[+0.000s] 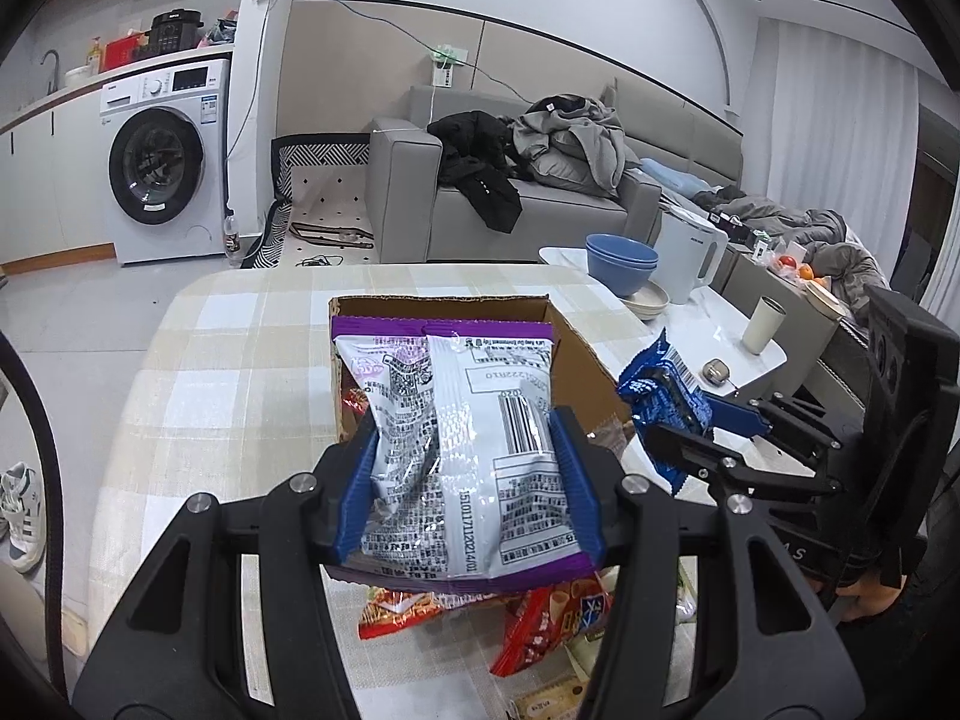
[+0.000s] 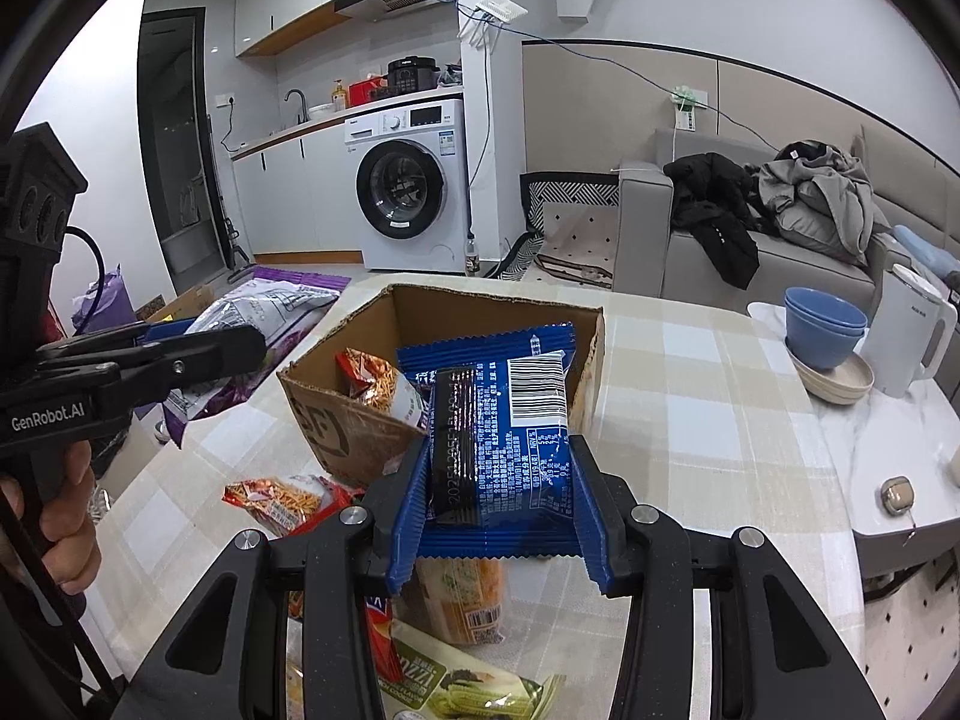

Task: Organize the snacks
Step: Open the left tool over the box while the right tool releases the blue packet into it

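My left gripper (image 1: pixel 465 486) is shut on a silver and purple snack bag (image 1: pixel 456 450) and holds it above the near side of an open cardboard box (image 1: pixel 444 302). My right gripper (image 2: pixel 501 498) is shut on a blue snack packet (image 2: pixel 504 420), held just in front of the same box (image 2: pixel 336 420); the packet also shows in the left wrist view (image 1: pixel 660 396). A red snack pack (image 2: pixel 372 378) lies inside the box. The left gripper and its bag (image 2: pixel 252 324) show at the left of the right wrist view.
Loose snack packs lie on the checked tablecloth (image 2: pixel 690 420) near me: a red one (image 2: pixel 288 501), an orange one (image 2: pixel 462 600), a green one (image 2: pixel 468 684). A side table to the right holds blue bowls (image 2: pixel 825 327), a white kettle (image 2: pixel 915 330) and a cup (image 1: pixel 762 324).
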Available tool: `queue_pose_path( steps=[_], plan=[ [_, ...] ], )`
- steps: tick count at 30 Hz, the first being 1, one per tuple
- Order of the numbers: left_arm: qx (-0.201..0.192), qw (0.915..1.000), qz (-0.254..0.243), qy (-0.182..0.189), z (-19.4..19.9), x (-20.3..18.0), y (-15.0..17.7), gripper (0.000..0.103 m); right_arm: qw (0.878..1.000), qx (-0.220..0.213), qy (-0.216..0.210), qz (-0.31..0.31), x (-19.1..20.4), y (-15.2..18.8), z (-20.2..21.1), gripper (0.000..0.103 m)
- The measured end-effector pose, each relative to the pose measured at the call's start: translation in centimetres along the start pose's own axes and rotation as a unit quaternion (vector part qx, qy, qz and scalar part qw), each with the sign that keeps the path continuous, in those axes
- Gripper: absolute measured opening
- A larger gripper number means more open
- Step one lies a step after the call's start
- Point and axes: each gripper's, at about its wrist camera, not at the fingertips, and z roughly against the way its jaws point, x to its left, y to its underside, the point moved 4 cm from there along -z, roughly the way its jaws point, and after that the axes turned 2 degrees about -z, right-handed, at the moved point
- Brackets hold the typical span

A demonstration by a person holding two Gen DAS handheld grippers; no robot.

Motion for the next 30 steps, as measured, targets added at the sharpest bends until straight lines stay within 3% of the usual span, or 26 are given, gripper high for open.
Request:
queue_pose_path(
  steps=[30],
  plan=[
    [0.012, 0.9993, 0.013, -0.034, -10.4, 2.7, -3.6, 0.051, 1.0, 0.008, -0.003, 0.0, -0.6, -3.2, -5.5, 0.044]
  ],
)
